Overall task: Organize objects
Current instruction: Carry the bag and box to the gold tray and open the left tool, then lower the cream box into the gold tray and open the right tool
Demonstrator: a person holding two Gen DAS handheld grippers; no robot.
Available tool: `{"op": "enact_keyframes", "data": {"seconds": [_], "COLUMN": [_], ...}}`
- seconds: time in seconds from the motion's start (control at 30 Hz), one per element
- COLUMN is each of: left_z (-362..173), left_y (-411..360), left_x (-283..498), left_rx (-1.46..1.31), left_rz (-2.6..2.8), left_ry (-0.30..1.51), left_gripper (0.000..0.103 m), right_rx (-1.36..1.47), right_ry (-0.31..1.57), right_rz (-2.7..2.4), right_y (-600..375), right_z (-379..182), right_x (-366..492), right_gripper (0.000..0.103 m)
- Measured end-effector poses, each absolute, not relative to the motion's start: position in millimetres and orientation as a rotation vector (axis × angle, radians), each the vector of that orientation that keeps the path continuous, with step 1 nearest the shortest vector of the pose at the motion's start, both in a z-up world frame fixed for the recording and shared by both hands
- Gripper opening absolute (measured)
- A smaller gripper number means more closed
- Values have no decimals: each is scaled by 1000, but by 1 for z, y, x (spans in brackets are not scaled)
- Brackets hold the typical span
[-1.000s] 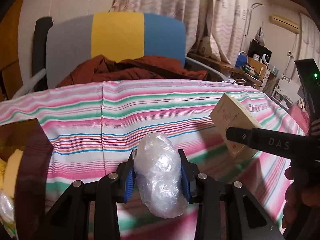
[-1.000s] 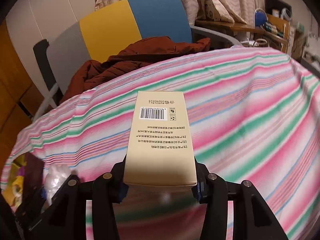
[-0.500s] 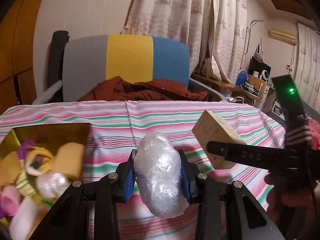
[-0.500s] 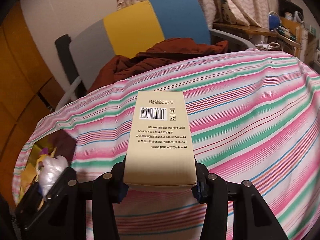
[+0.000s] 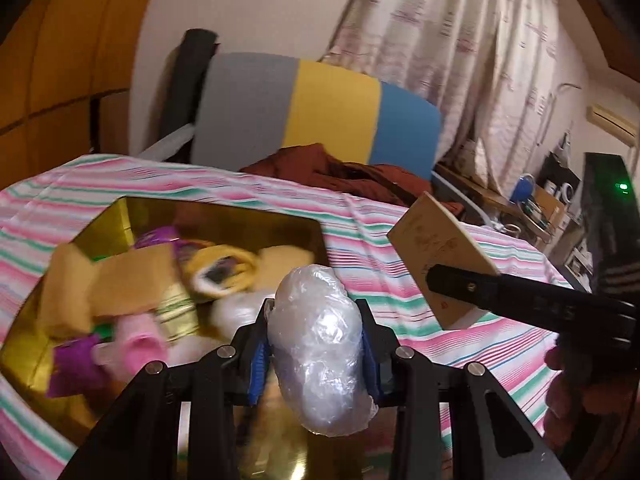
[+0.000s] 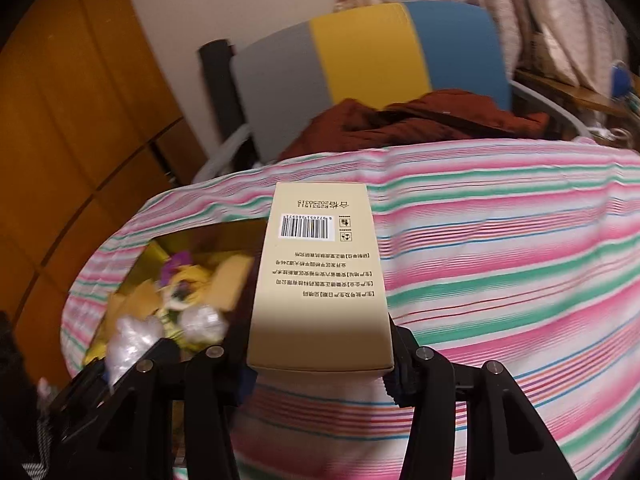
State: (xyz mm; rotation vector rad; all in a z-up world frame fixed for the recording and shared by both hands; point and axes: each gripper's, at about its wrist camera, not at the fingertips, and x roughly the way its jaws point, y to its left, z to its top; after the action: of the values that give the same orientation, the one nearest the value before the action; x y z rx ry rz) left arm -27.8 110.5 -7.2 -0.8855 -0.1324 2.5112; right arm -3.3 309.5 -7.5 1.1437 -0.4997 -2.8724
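My left gripper is shut on a clear crumpled plastic-wrapped bundle and holds it above the near right edge of a gold box. The box lies on the striped tablecloth and holds several small items. My right gripper is shut on a tan carton with a barcode, held above the cloth just right of the gold box. The carton and the right gripper arm also show at the right of the left wrist view. The bundle shows at the lower left of the right wrist view.
A striped pink, green and white cloth covers the table. Behind it stands a chair with a grey, yellow and blue back and a rust-red jacket on it. Wooden panels are at the left, curtains and a cluttered desk at the right.
Both grippers have swung left with their loads. The gold box has come from the left edge into the middle of the left view, and now shows beside the carton in the right view.
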Motion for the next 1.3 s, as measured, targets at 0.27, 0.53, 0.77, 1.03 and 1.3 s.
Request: {"op": "enact_keyframes", "data": {"seconds": [0.27, 0.53, 0.77, 1.03, 1.3], "left_z": [-22, -35, -32, -21, -24], "left_y": [82, 81, 74, 42, 12], "left_x": [-55, -82, -66, -25, -18], "left_rx": [-1020, -1105, -1089, -964, -994], "left_rz": [2459, 2366, 2381, 2513, 2572], "left_ry": [-144, -174, -153, -145, -268], "left_gripper": [38, 38, 62, 63, 63], "right_rx": [1153, 1201, 1256, 1303, 1312], "right_ry": [-406, -234, -36, 38, 36], "right_rz": [-2752, -2649, -2572, -2490, -2416], "right_y": [253, 226, 209, 188, 147], "right_z": [-9, -1, -2, -9, -18], "right_x": [-24, -77, -119, -153, -168], "right_gripper": [50, 50, 50, 50, 50]}}
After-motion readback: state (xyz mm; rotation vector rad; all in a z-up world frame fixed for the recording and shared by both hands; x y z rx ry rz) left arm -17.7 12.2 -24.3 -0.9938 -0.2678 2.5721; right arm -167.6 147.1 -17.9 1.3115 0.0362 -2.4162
